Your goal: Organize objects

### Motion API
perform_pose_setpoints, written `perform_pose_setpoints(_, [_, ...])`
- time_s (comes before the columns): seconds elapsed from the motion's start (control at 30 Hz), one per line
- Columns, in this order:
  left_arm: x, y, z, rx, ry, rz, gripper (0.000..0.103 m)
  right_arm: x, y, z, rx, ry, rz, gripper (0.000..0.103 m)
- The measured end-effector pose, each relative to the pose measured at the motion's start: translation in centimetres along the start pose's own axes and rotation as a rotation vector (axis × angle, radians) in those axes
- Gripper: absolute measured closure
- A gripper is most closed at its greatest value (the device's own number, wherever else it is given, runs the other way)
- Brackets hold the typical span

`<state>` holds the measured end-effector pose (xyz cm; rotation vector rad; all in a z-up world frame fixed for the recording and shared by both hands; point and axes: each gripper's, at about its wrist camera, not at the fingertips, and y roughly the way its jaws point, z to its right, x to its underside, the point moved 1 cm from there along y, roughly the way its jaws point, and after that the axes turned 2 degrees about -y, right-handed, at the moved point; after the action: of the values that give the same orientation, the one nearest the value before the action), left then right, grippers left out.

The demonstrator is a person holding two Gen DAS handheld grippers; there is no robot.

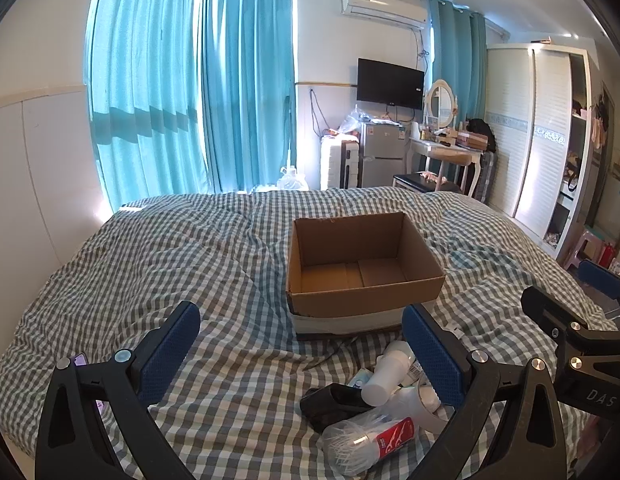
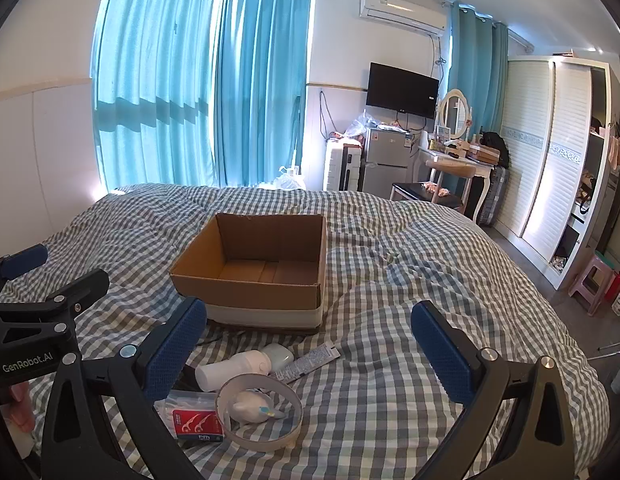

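Observation:
An open, empty cardboard box (image 1: 364, 264) (image 2: 254, 264) sits on the checked bedspread. In front of it lies a small pile: a white bottle (image 1: 384, 376) (image 2: 232, 370), a black object (image 1: 330, 400), a bag of floss picks with a red label (image 1: 370, 442) (image 2: 196, 420), a round white-rimmed container (image 2: 258, 414), a white case (image 2: 280, 356) and a flat sachet (image 2: 310, 360). My left gripper (image 1: 302, 356) is open, just left of the pile. My right gripper (image 2: 310, 356) is open above the pile's right side. Both are empty.
The bed (image 1: 150, 264) fills the foreground. A purple object (image 1: 80, 360) lies at the left behind my left finger. Beyond the bed are blue curtains (image 1: 190, 92), a fridge (image 1: 380, 154), a dressing table with chair (image 1: 446, 156) and a white wardrobe (image 1: 538, 132).

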<state>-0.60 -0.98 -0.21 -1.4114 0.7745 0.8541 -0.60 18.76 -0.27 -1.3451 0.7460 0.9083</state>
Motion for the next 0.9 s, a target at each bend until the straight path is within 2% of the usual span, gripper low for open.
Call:
perform_pose_setpoints(0.6, [0.1, -0.3, -0.6, 0.001, -0.016, -0.018, 0.000, -0.2, -0.8, -0.6, -0.023, -0.024, 0.009, 0.000])
perform_pose_setpoints(0.9, [1.4, 1.6, -0.5, 0.025, 0.003, -0.114, 0.000, 0.9, 0.4, -1.0, -0.050, -0.032, -0.039, 0.000])
